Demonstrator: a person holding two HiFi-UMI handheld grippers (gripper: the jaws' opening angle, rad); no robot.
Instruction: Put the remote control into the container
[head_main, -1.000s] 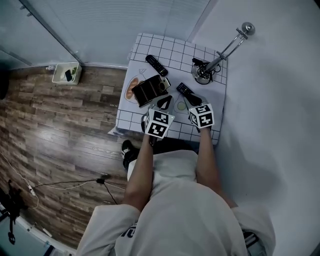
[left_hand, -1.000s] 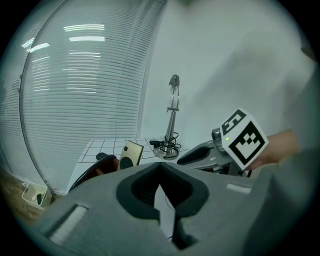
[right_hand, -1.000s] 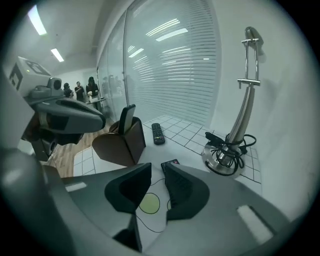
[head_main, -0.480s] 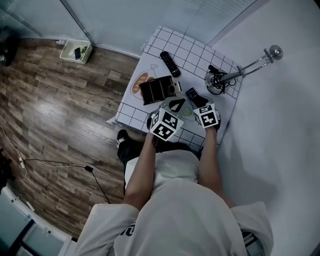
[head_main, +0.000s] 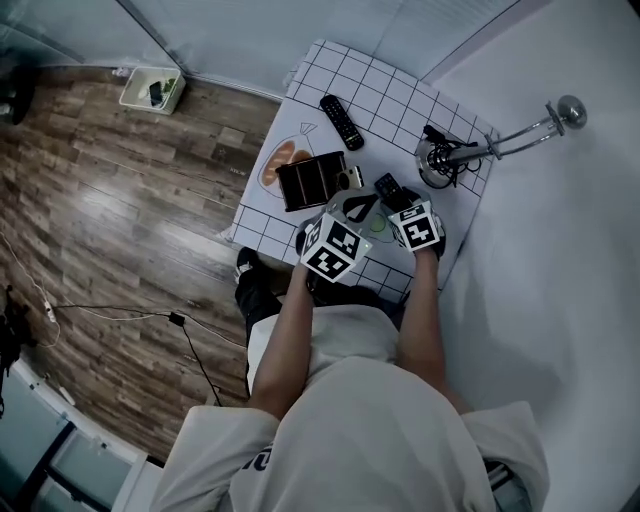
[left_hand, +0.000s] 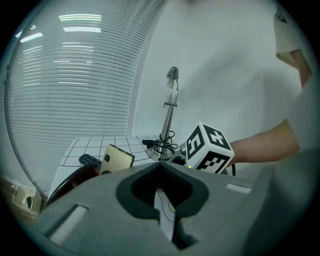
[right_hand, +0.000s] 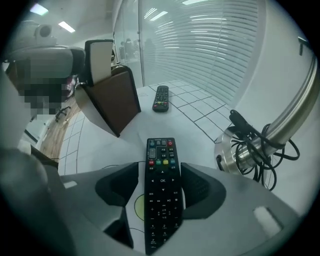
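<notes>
**Status.** The right gripper (right_hand: 159, 167) points steeply down at the table (head_main: 392, 96). Its jaws stand wide apart and have just been opening. The remote (right_hand: 161, 150) lies flat on the table between them, lengthwise, with no pad pressing on it. It sits just beside the container (head_main: 313, 180) and is not yet inside. The left gripper (left_hand: 160, 165) has its jaws fully together with nothing between them.

**Hazards.**
- Off-centre closure. The remote appears nearer the right jaw than the left. Closing from here would likely push it sideways before both pads bear.
- Overhang. The jaws flank the rear half of the remote, and the button end projects well beyond the tips. Once lifted, the free end could droop or slide on the smooth casing.
- Snagging. The lamp base (right_hand: 235, 152) and its cable (right_hand: 260, 145) stand near the right jaw. A wide swing could catch the cable.
- Blocked entry. A beige item (right_hand: 100, 60) already stands upright in the container. The remote could strike it, or tip the container, if lowered into the same slot.
- Wrong target. A second remote (right_hand: 161, 97) lies well apart, further up the table.

**Count.**
- Remotes: two.
- Containers: one.
- Beige items: one.
- Lamps: one.
- Grippers: two.
</notes>
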